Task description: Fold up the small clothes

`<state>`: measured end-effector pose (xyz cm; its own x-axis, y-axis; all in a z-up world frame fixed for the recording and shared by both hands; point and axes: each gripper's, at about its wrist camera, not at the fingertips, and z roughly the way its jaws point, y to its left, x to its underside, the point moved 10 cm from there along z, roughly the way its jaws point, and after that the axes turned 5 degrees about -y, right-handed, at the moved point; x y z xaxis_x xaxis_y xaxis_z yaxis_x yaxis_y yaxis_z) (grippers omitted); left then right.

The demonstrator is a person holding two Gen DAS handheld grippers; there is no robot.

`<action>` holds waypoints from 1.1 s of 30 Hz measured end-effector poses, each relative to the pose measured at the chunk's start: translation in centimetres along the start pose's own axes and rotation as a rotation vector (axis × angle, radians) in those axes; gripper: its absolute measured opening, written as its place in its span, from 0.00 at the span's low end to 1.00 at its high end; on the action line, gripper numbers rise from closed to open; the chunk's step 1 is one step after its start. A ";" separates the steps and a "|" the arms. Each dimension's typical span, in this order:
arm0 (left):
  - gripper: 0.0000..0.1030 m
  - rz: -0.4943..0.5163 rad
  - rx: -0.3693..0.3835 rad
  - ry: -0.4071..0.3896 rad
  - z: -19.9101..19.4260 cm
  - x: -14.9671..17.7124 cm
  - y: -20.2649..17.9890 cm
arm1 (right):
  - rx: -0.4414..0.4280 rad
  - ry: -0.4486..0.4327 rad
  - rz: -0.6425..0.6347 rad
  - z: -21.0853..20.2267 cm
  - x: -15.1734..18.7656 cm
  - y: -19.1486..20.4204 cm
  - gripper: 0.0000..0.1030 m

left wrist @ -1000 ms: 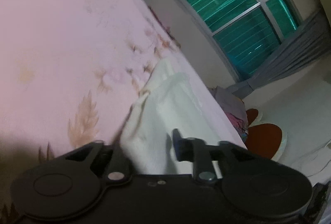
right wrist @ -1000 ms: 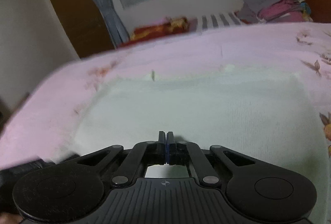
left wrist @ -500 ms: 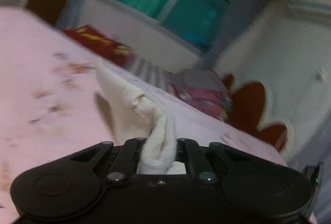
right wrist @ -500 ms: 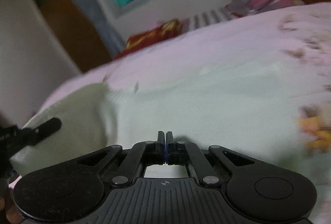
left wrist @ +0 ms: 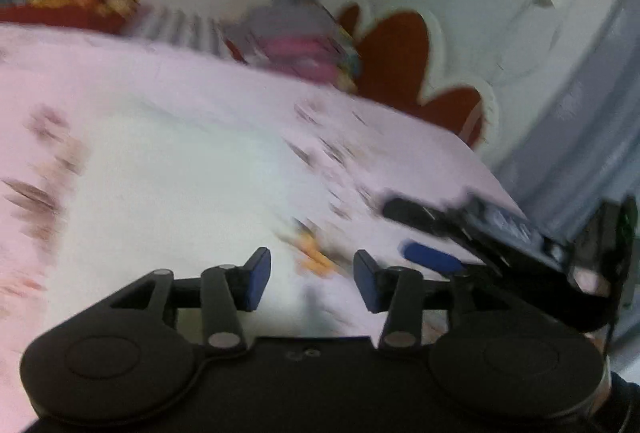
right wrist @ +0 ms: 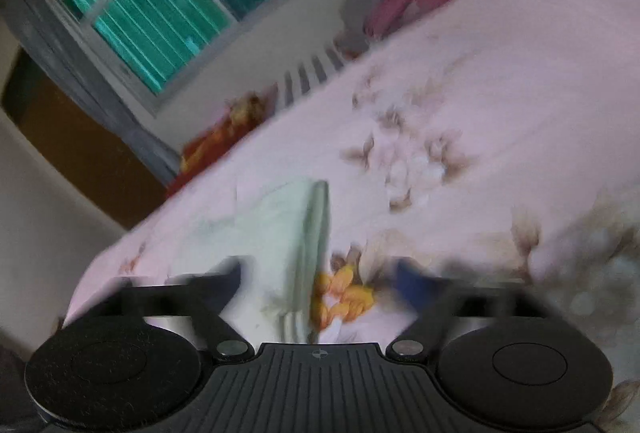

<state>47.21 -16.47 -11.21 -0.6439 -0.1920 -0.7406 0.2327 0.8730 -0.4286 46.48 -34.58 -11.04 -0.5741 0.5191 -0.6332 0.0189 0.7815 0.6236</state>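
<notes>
Left tongs [left wrist: 310,275] and right tongs [right wrist: 316,279] both opening, nothing pinched btwn them. White cloth [right wrist: 288,229] lies folded on pink bed [right wrist: 500,105] just ahead; clothes pile [left wrist: 296,45] farther back by headboard [left wrist: 400,53].

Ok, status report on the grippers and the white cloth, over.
Left gripper opening, nothing between jaws. Right gripper opening, empty. White knit cloth lies folded on the pink floral bedsheet. Nothing in the way.

A teal-lit window [right wrist: 168,5] above the pink floral bed [right wrist: 500,81].
</notes>
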 end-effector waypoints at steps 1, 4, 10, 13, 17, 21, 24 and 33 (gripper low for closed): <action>0.43 -0.006 -0.024 -0.035 -0.9 -0.8 1.2 | -0.033 0.001 -0.013 -0.4 -0.1 0.4 0.74; 0.42 -0.034 -0.134 -0.065 -2.3 -2.6 6.1 | -0.076 0.050 0.006 0.6 0.7 1.1 0.45; 0.41 -0.058 -0.204 -0.036 -2.2 -3.6 11.5 | -0.091 0.093 -0.015 2.6 2.5 2.9 0.45; 0.38 -0.050 -0.176 -0.052 -0.5 -5.3 11.9 | -0.072 0.089 -0.036 4.3 2.2 3.4 0.45; 0.34 -0.038 -0.117 -0.051 2.4 -7.7 13.1 | -0.038 0.074 -0.043 7.1 1.0 3.0 0.45; 0.33 0.002 -0.063 -0.025 5.3 -8.6 13.5 | 0.012 0.075 -0.014 9.8 -0.2 1.9 0.45; 0.30 0.038 0.000 0.013 7.2 -8.3 12.9 | 0.031 0.086 0.000 11.2 -0.2 1.6 0.33; 0.30 0.055 0.113 0.126 9.3 -6.4 12.1 | 0.240 0.115 -0.083 10.5 2.6 -0.9 0.00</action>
<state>60.95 -8.88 -16.41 -0.7124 -0.0818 -0.6970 0.3455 0.8236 -0.4498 53.59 -30.27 -18.02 -0.6704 0.4181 -0.6130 0.1536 0.8864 0.4366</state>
